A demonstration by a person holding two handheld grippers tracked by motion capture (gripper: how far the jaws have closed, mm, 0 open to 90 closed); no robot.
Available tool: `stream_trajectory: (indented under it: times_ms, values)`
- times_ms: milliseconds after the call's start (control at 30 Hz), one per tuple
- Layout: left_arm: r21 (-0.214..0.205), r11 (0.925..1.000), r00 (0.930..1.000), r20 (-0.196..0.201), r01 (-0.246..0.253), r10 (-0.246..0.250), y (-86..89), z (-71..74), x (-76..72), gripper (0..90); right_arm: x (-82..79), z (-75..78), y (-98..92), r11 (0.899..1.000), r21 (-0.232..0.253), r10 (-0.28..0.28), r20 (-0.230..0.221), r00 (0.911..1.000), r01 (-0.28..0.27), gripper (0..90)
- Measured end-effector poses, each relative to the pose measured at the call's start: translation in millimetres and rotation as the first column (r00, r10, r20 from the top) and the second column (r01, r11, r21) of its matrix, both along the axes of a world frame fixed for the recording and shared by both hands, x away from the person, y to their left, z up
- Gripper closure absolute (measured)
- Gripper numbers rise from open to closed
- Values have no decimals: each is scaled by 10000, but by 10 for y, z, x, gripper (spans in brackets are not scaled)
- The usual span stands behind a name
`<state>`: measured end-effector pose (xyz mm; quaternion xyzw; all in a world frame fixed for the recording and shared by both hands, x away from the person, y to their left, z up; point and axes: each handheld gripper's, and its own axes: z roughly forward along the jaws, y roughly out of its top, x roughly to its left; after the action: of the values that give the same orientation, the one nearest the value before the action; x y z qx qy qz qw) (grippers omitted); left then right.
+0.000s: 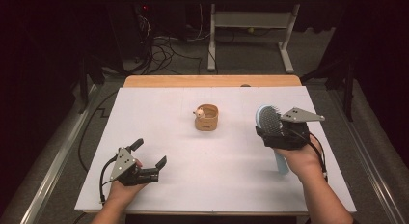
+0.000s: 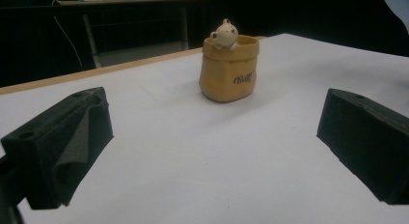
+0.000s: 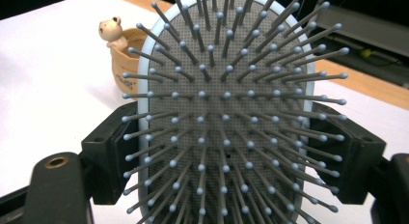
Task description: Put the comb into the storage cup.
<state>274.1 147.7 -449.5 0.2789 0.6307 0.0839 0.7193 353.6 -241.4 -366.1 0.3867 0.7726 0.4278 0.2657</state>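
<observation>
Since the white table point(image 1: 159, 185) is the biggest thing before us, we start there: it lies bare across its near half, which leaves both hands room to work without knocking anything. Next in size comes the hairbrush point(image 1: 270, 122), held over the right part of the table, well apart from everything else. Our right gripper point(image 1: 281, 136) is clamped on the sides of its oval head, one jaw against each edge, as the right gripper view makes plain point(image 3: 226, 113) — a grip across the widest part, which we judge keeps the brush from swivelling while it is carried. Its long axis runs from us toward the far edge of the table: the head points away, the pale blue handle point(image 1: 281, 163) trails back toward our wrist, and the bristles face up and toward the gripper's camera. Our left gripper point(image 1: 147, 156) rests low at the near left with its jaws wide apart and nothing between them, likely waiting its turn. Smallest is the little tan pot point(image 1: 207, 119) with a bear figure point(image 1: 199, 113) on its rim, standing upright at mid-table — probably where the brush is headed, though that is only our guess.
</observation>
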Motion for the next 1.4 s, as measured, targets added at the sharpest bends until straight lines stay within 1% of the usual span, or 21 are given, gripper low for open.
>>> stream_trajectory:
  times_ms: [67,200,233,267,333,433,500,567,667,700,767,867,1033,1167,1267,1367,1400]
  values:
    - [-89,9999,10000,-44,-79,79,-5,6,-1,1,-10,-11,-9,9998,186,-59,45,10000,59,206]
    - [37,10000,10000,8,-19,19,0,-3,2,1,-29,-28,-26,9991,410,-148,212,9997,139,206]
    - [37,10000,10000,8,-19,19,0,-3,2,1,-29,-28,-26,9991,410,-148,212,9997,139,206]
    - [37,10000,10000,-16,-14,14,-3,-4,-1,1,-37,-36,-32,9983,548,-202,281,9994,187,206]
    - [34,10000,10000,-30,-18,18,-4,-4,-1,1,-45,-40,-37,9978,635,-229,318,9992,208,206]
    - [-59,10000,9999,-86,-67,67,-9,1,-4,0,-58,-40,-40,9965,798,-299,513,9982,257,206]
    - [48,10000,10000,-19,10,-10,-2,-6,-1,1,-72,-30,-38,9958,862,-361,686,9970,301,206]
    - [2,10000,10000,-46,9,-9,-1,-4,1,1,-86,-20,-43,9947,976,-418,835,9956,336,206]
    - [-75,10000,10000,-92,-27,26,-3,-2,2,1,-98,-14,-52,9921,1195,-514,995,9937,394,206]
    - [-76,10000,9999,-115,-13,12,-3,-2,0,1,-98,-14,-54,9915,1245,-508,986,9938,384,206]
    - [-14,10000,10000,-38,22,-22,1,-5,0,1,-103,-24,-51,9908,1295,-524,1091,9927,381,206]
    - [-68,10000,10000,-76,-2,1,1,-1,-1,1,-104,-43,-40,9899,1367,-551,1166,9916,390,206]
    - [-49,10000,10000,-28,8,-8,7,-1,-1,1,-99,-47,-21,9881,1490,-564,1242,9907,375,206]
    - [-80,10000,10000,-34,-9,9,5,0,-3,1,-86,-50,11,9879,1515,-528,1350,9894,320,206]
    - [-18,10000,10000,18,26,-26,3,-5,-7,1,-67,-57,45,9888,1469,-482,1400,9890,274,206]
    - [-42,10000,10000,-48,42,-42,-7,-6,-13,1,-42,-56,79,9879,1533,-451,1447,9884,227,205]
    - [16,10000,10000,8,72,-72,-5,-10,-13,1,-37,-51,91,9883,1506,-461,1453,9883,240,205]
